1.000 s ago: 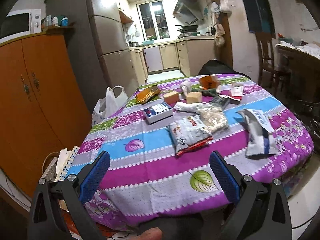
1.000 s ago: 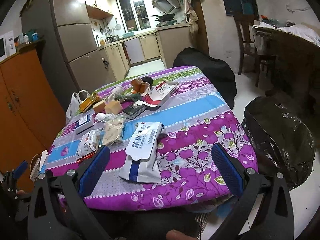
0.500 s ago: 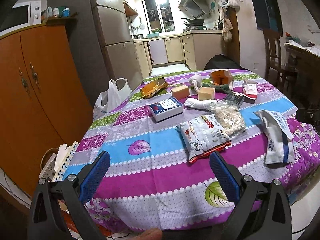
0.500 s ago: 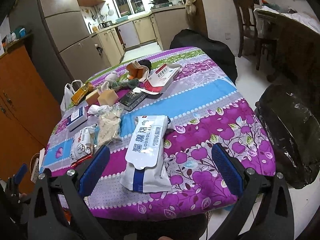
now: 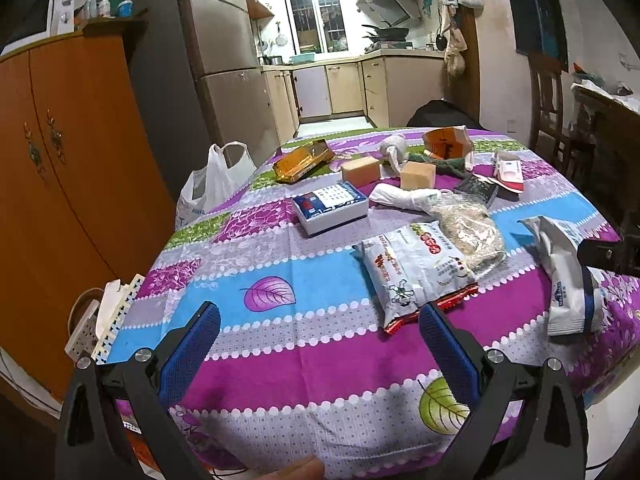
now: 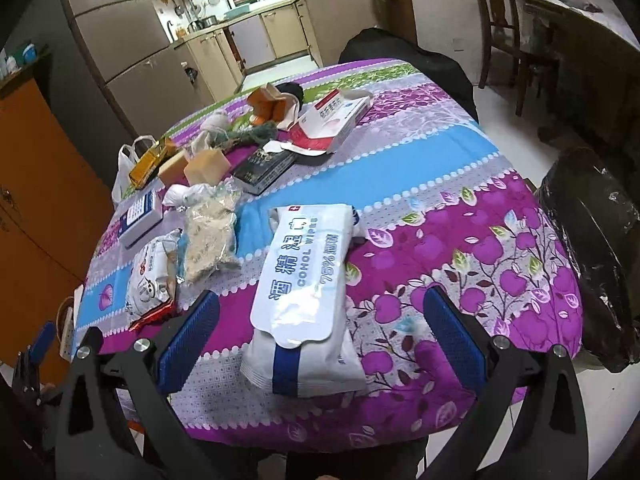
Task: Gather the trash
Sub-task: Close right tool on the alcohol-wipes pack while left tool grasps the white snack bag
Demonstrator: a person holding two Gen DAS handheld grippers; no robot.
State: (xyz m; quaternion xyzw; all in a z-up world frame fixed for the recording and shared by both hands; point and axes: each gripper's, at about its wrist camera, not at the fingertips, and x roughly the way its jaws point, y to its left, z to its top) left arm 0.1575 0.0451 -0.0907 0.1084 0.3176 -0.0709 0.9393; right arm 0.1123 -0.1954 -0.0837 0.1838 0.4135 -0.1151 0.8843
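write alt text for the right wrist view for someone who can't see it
An open right gripper hovers over a white alcohol wipes pack near the edge of a table covered in a purple and blue floral cloth. Farther back lie a snack bag, boxes and wrappers; a black trash bag stands on the floor at right.
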